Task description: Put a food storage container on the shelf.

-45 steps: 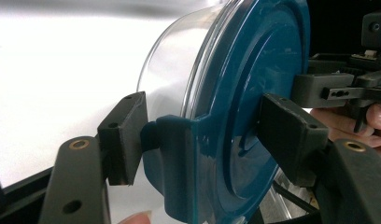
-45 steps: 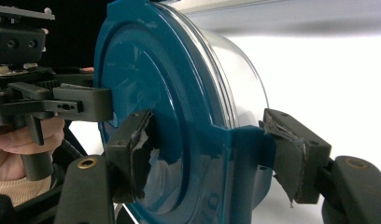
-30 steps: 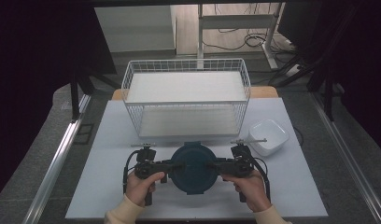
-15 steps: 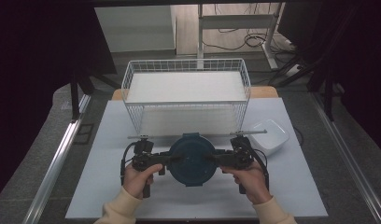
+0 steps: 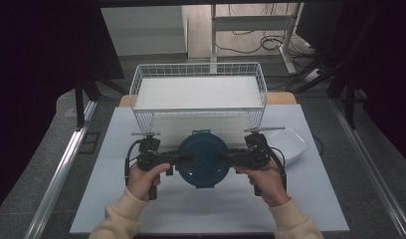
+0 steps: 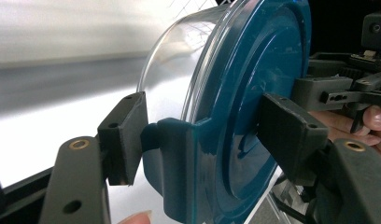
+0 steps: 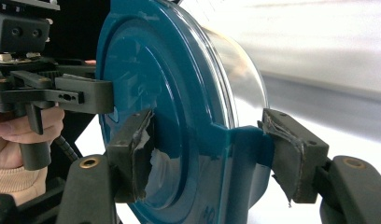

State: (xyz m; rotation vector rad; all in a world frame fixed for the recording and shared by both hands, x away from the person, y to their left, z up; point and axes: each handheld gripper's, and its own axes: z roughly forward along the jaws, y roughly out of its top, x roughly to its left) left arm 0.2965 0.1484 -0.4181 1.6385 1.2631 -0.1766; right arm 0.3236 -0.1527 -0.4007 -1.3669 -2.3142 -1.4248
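Between the two hands, the round blue-lidded container (image 5: 203, 158) has risen off the white desk (image 5: 201, 209) and moved toward 12 o'clock, nearer the wire basket (image 5: 198, 92), likely its destination. Left hand-held gripper (image 5: 183, 158) clamps its 9 o'clock latch, right hand-held gripper (image 5: 224, 157) the 3 o'clock latch. A white dish (image 5: 290, 144) sits at 3 o'clock. Whether anything lies inside the clear body (image 6: 179, 60) is hard to make out
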